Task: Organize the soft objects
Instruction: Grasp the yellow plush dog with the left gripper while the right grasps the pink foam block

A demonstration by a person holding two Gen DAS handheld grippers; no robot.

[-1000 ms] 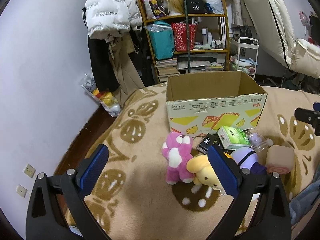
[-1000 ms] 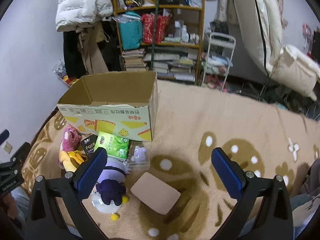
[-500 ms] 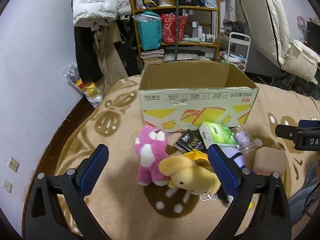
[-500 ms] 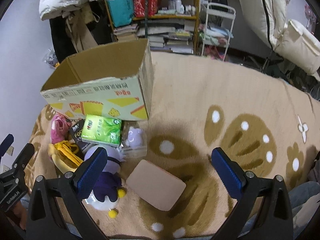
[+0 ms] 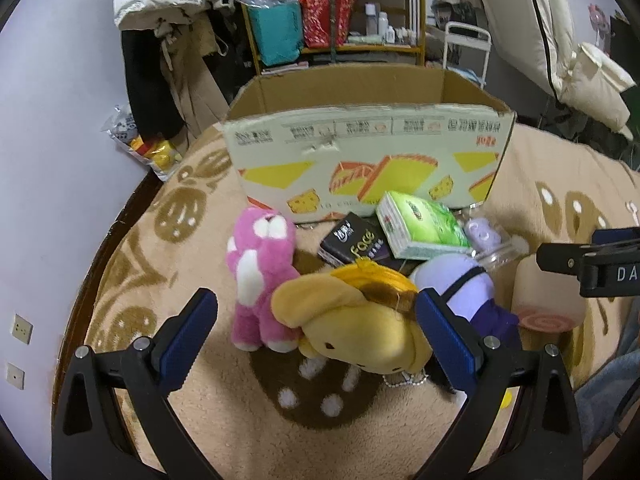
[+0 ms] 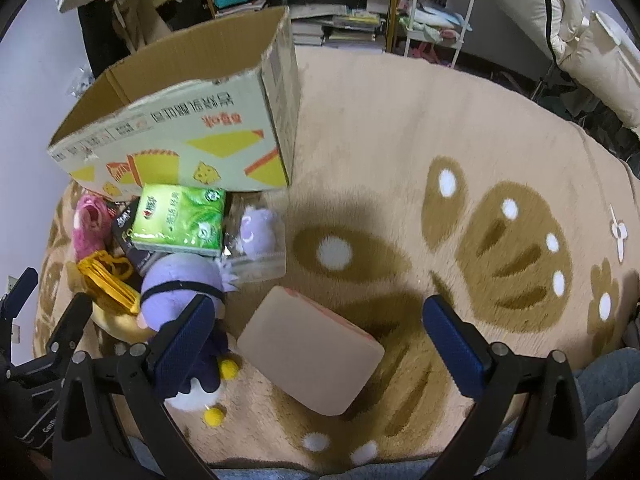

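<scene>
Beige blanket (image 6: pixel 400 128) with brown patterns covers the work surface, a cluttered shelf (image 5: pixel 332 4) and hung coats behind it; an open box (image 5: pixel 368 136) stands on the blanket with its mouth up, likely the bin for the soft things, which lie heaped against its near wall so each is a short carry away; the pink plush (image 5: pixel 260 276) stands upright at the heap's left edge, the yellow plush (image 5: pixel 352 324) lies on its side touching it, the purple doll (image 6: pixel 180 288) lies beside that, with a green tissue pack (image 6: pixel 180 220) and a dark pack (image 5: pixel 354 242) leaning at the box's foot and a small lilac toy in a clear bag (image 6: pixel 256 240) just beside them; the tan cushion (image 6: pixel 308 354) lies flat, slightly apart on the right; the left gripper (image 5: pixel 316 336) hangs low with jaws spread wide, the yellow plush between its pads, probably lined up to pinch it; the right gripper (image 6: pixel 316 344) is equally wide and empty, framing the cushion, seemingly ready for that one; nothing is lifted yet.
</scene>
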